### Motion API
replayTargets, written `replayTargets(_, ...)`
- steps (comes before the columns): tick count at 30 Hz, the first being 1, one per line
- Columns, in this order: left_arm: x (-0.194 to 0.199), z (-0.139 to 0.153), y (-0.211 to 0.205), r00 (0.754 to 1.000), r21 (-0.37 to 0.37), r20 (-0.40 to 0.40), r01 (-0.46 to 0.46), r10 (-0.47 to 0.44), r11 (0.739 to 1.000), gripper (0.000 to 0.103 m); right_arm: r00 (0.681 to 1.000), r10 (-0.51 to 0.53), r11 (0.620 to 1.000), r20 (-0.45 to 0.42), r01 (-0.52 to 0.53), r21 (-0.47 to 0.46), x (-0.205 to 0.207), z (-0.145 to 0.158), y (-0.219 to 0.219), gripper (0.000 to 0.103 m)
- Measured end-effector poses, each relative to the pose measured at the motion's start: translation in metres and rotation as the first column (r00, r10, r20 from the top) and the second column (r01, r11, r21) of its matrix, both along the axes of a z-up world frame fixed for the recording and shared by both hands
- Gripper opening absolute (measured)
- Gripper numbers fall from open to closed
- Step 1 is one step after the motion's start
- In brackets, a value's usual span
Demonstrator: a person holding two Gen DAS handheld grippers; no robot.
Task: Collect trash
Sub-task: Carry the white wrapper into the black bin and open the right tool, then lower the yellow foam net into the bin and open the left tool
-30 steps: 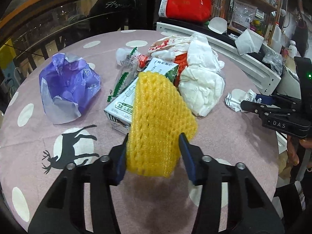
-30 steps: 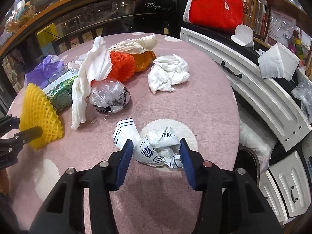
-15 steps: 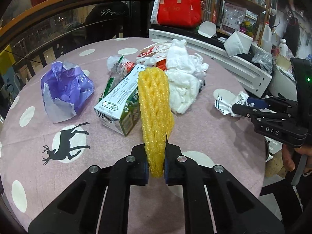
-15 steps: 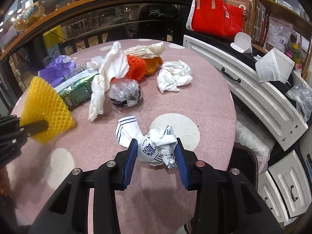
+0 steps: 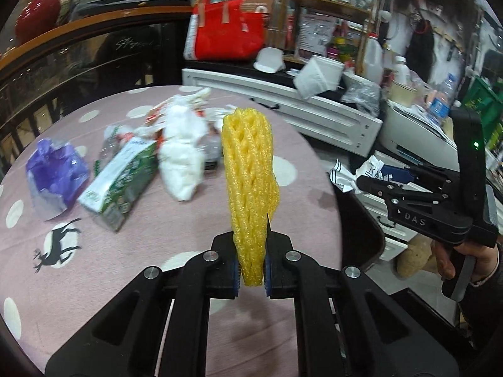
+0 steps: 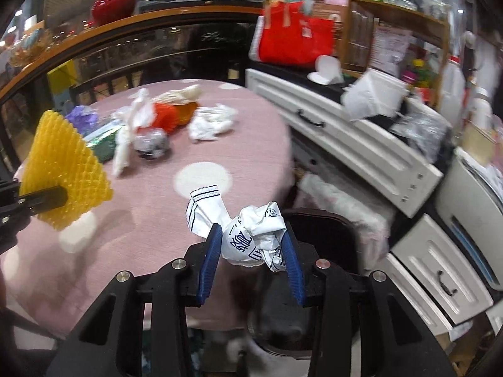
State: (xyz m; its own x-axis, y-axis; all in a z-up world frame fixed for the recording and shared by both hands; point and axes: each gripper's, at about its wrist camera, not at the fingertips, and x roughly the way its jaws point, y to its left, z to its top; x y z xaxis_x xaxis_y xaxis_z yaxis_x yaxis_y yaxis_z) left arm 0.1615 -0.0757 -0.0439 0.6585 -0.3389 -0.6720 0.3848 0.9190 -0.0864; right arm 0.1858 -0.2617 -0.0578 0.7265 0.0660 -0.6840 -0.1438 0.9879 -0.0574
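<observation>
My left gripper [image 5: 251, 270] is shut on a yellow foam fruit net [image 5: 250, 176], squeezed flat and lifted above the pink dotted table [image 5: 94, 251]. From the right wrist view the same yellow net [image 6: 67, 169] hangs at the left. My right gripper [image 6: 250, 248] is shut on a crumpled white wrapper with blue print [image 6: 248, 232], raised past the table's near edge, above a dark bin [image 6: 327, 229]. In the left wrist view that wrapper [image 5: 358, 172] sits at the right gripper's tip on the right.
More trash lies on the table: a purple bag [image 5: 55, 172], a green-and-white carton [image 5: 121, 182], white plastic bags [image 5: 182, 154], an orange net [image 6: 165, 116], crumpled white tissue [image 6: 212, 122]. White drawer cabinets [image 6: 361, 144] and a red bag [image 5: 229, 36] stand to the right and behind.
The left jaws closed on the yellow net and flattened it; the right jaws tightened on the wrapper. Both grippers lifted their trash and moved right, towards the table's edge.
</observation>
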Motion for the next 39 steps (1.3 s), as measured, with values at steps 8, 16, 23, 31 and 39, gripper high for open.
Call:
replayTargets(8,0.003,-0.003,-0.072,0.991,0.019,-0.004,0.132,-0.132,0.991,0.011,0.978,-0.196,0.981,-0.064,0.196,-0.017,0.0,-0.035,-0.081,0.038)
replayTargets(16,0.013,-0.018,-0.122,0.978,0.028,-0.043,0.203,-0.202,0.979,0.011,0.949,-0.265,0.964,-0.171,0.266,-0.019,0.011,-0.089,-0.112,0.038)
replayTargets(23,0.022,-0.031,-0.153,0.97,0.037,-0.072,0.234,-0.231,0.971,0.011,0.926,-0.268,0.961,-0.265,0.275,-0.01,0.028,-0.14,-0.111,0.057)
replayTargets(31,0.029,-0.048,-0.175,0.963,0.068,-0.093,0.261,-0.254,0.963,0.011,0.916,-0.338,0.941,-0.219,0.322,-0.107,0.018,-0.134,-0.117,0.06)
replayTargets(39,0.039,-0.08,-0.207,0.946,0.105,-0.155,0.303,-0.286,0.947,0.011,0.905,-0.409,0.907,-0.112,0.391,-0.156,-0.02,-0.095,-0.14,0.063)
